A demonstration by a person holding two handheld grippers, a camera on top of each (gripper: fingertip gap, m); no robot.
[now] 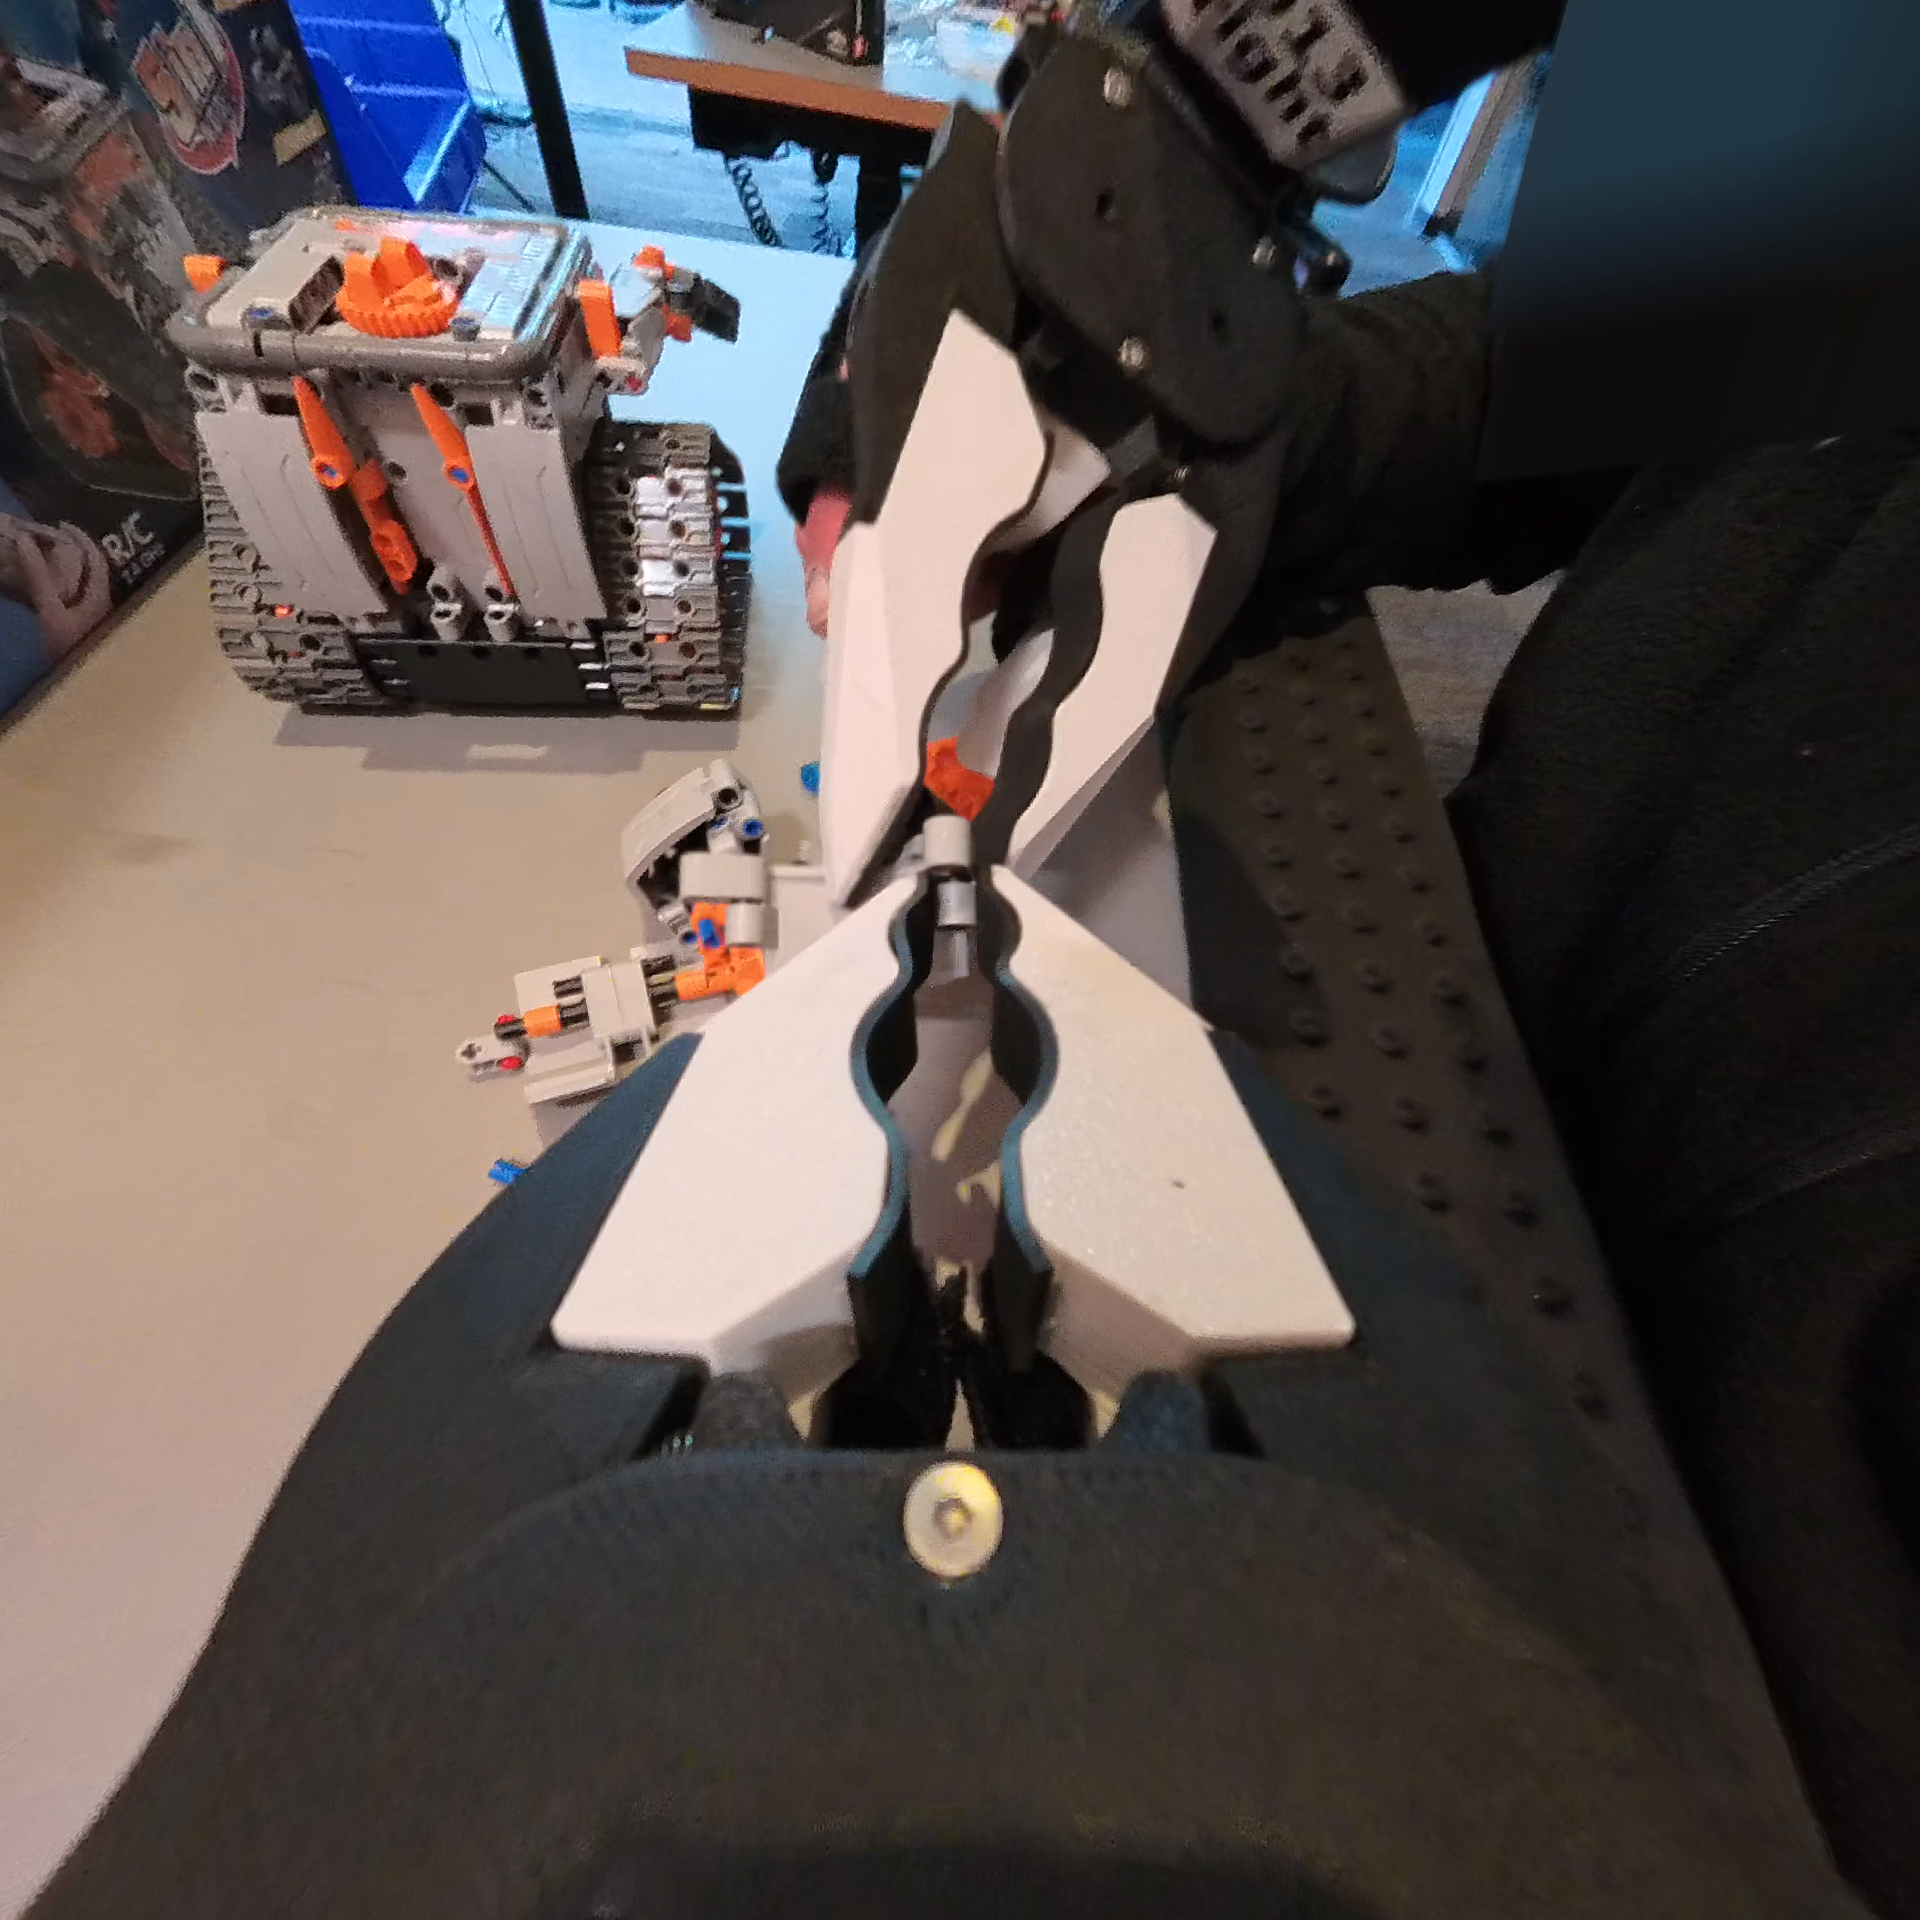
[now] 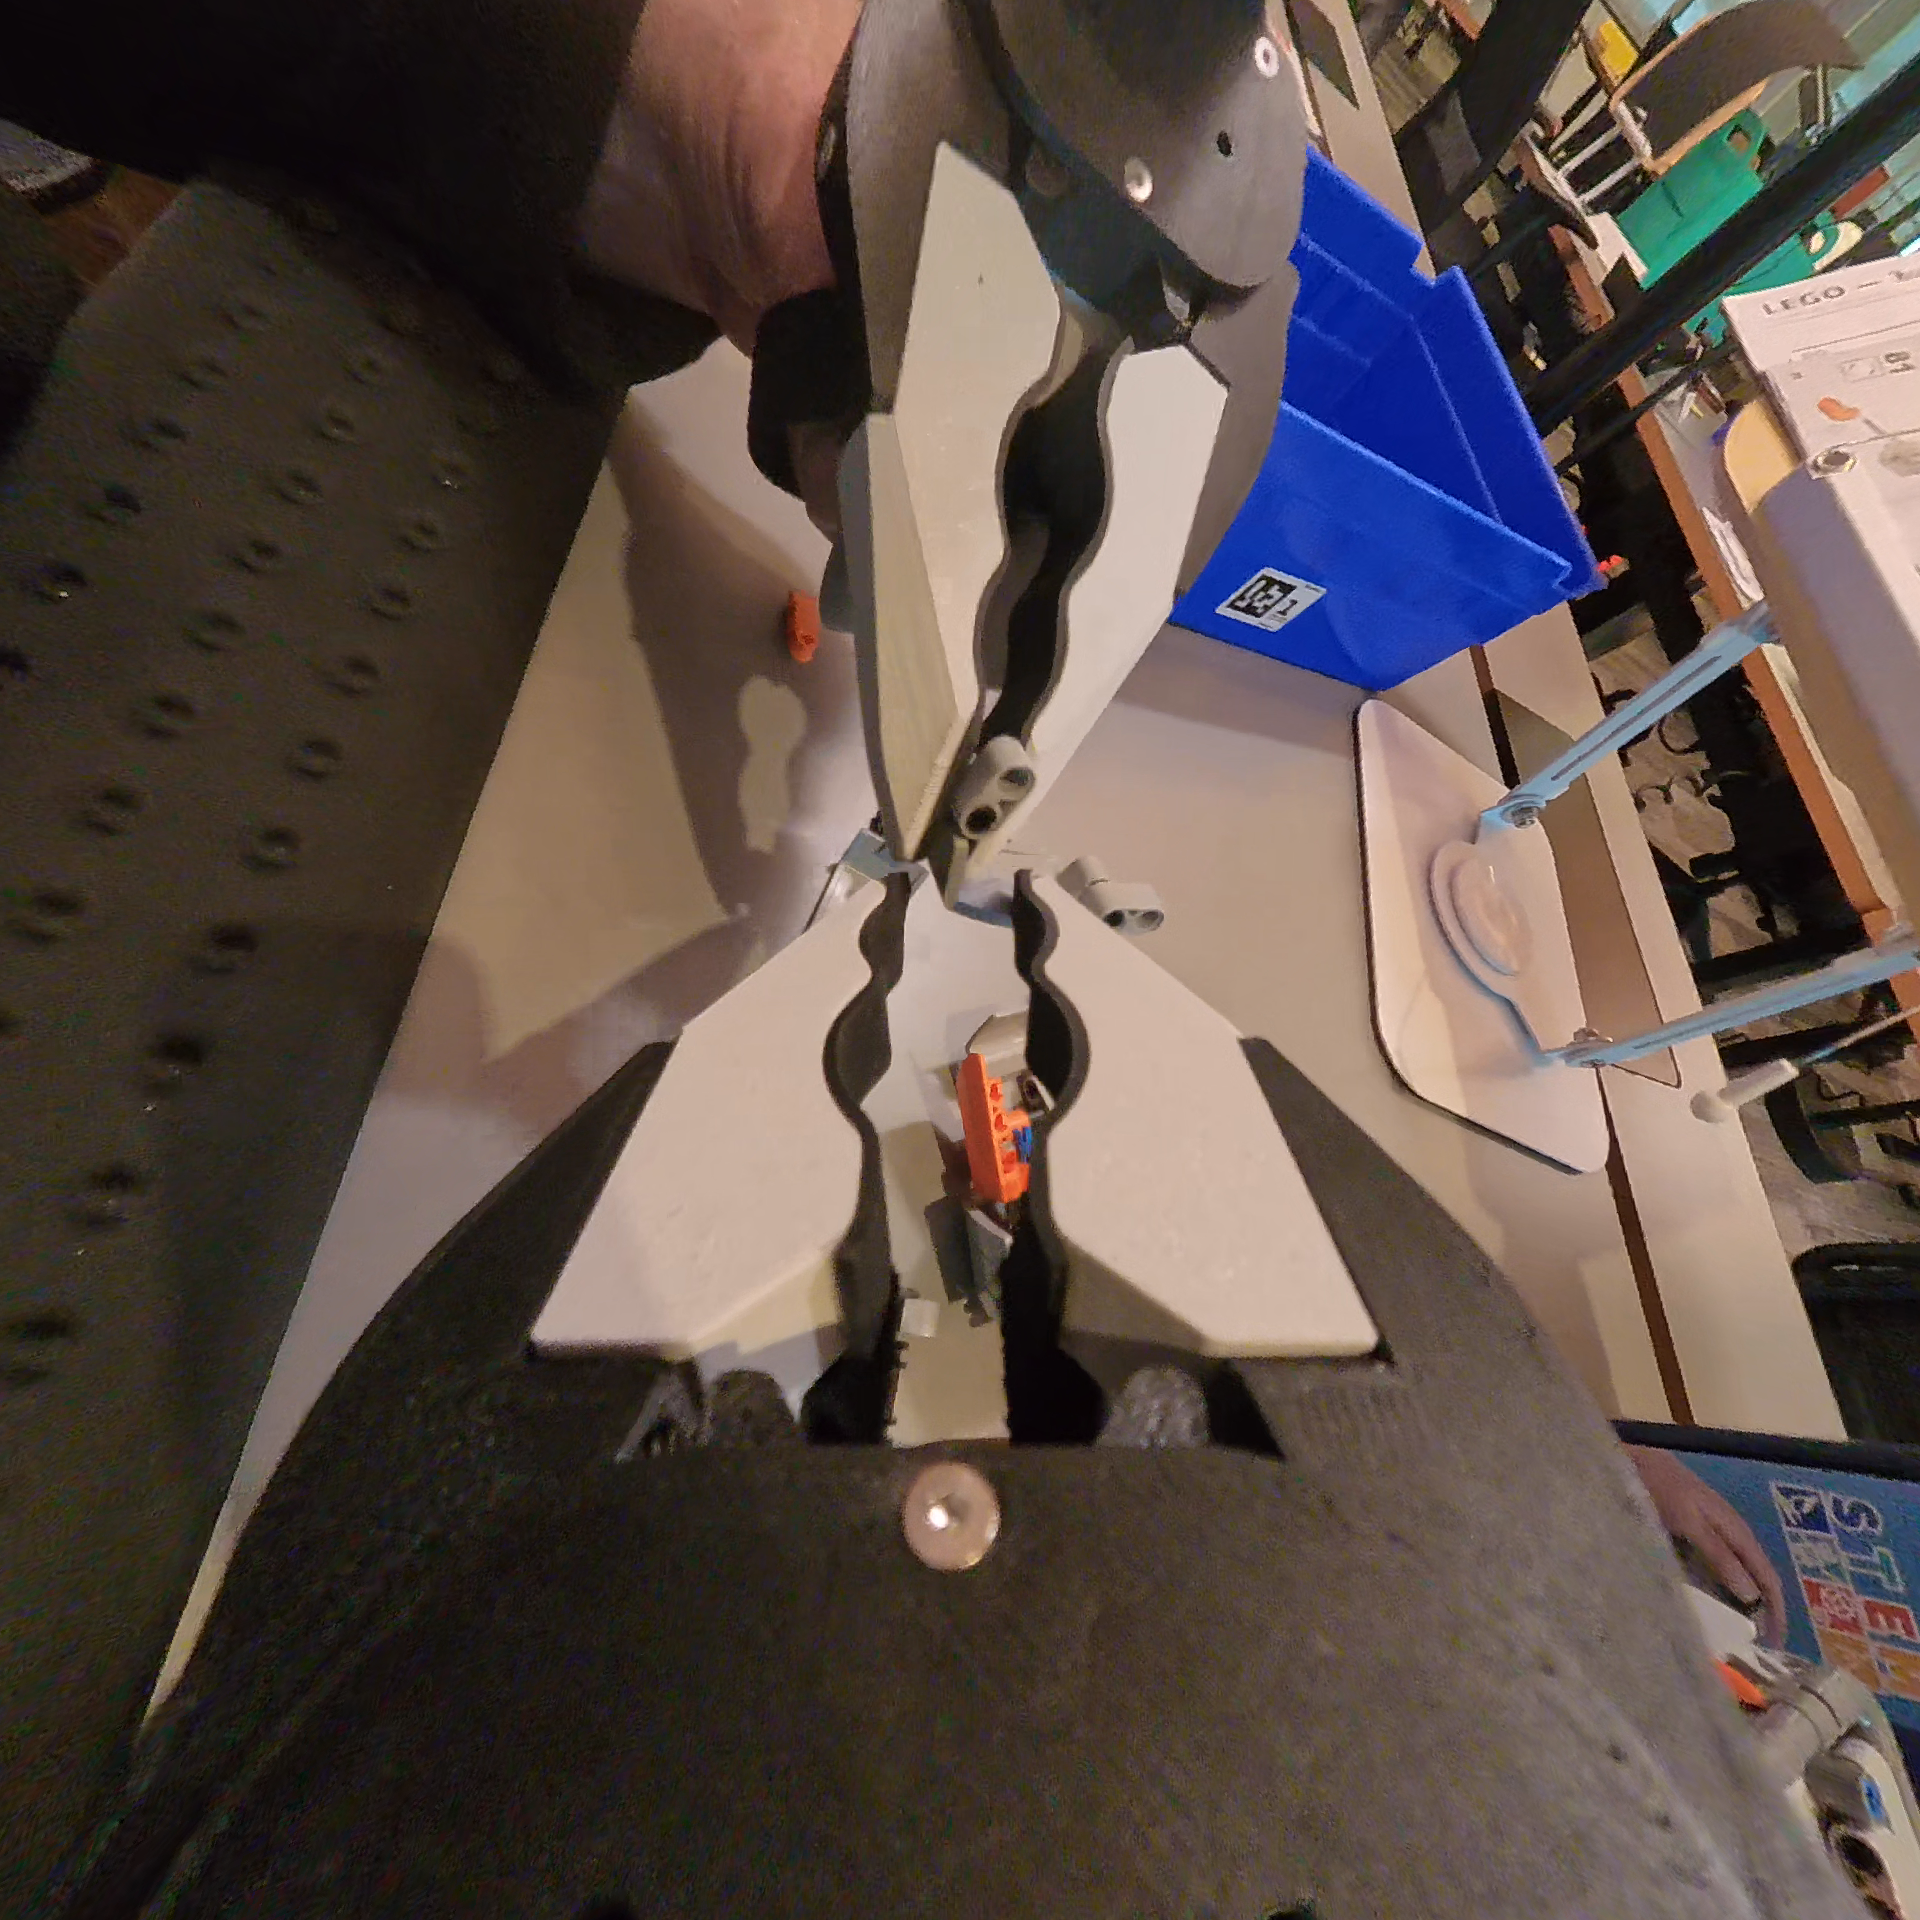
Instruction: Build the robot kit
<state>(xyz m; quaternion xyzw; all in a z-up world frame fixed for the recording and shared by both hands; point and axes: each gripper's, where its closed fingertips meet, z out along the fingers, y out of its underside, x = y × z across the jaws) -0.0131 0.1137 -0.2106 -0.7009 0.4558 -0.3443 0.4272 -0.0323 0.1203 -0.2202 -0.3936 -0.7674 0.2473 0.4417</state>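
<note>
In the left wrist view my left gripper is shut on a small grey connector piece, held above the table. My right gripper comes down from above, and its fingertips meet the upper end of that piece. In the right wrist view my right gripper stands slightly open, one jaw on each side of the left gripper's tip. The grey connector sits between the left fingers. An orange and grey sub-assembly lies on the table beneath the right jaws.
A grey and orange tracked model stands at the back left, with a smaller sub-assembly in front of it. A black perforated board lies along the right. A blue bin, a white stand base and loose pieces lie nearby. Both grippers' tips are close together, under 4 cm apart.
</note>
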